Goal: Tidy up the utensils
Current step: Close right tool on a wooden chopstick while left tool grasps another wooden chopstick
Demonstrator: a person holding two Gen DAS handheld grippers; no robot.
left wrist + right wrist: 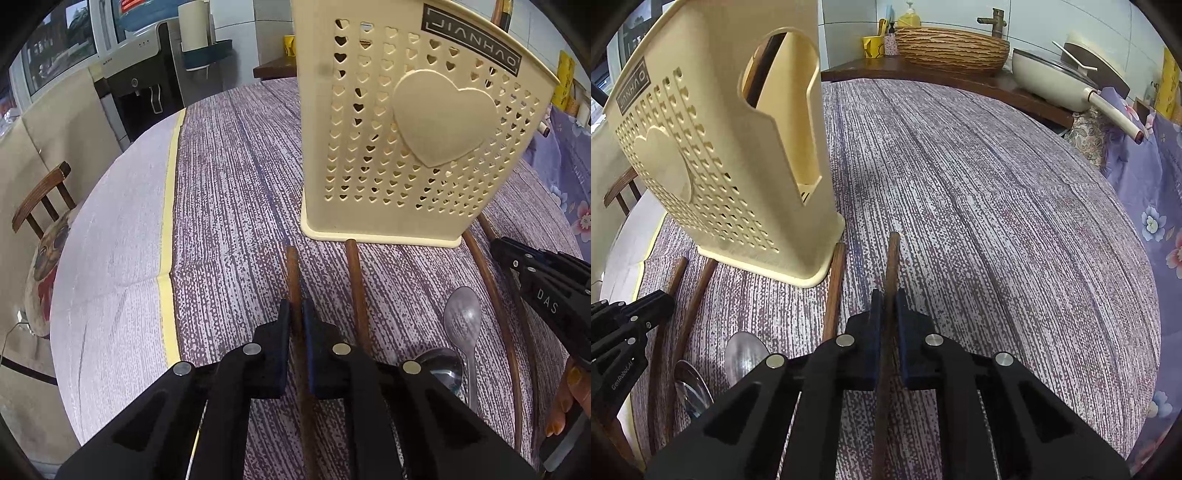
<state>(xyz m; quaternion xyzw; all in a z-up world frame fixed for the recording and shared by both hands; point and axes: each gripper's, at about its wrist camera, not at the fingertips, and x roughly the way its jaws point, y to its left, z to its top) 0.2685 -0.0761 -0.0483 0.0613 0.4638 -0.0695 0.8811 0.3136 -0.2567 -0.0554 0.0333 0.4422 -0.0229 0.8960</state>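
Observation:
A cream utensil holder (406,140) with heart-shaped holes stands upright on the purple speckled tablecloth (229,184). Several brown wooden chopsticks lie in front of it, pointing toward its base. My left gripper (296,314) is shut on the leftmost chopstick (293,273). My right gripper (888,306) is shut on the rightmost chopstick (892,258), right of the holder (713,155). Another chopstick (357,280) lies loose beside the left one. Two metal spoons (463,321) rest between the grippers, bowls toward the holder. The right gripper shows at the right edge (546,291) of the left wrist view.
A wooden chair (40,199) stands left of the round table. Behind the table a dark counter (923,72) carries a woven basket (951,46), a yellow mug (873,46) and a cream pan (1052,77). Floral cloth (1156,206) hangs at the right.

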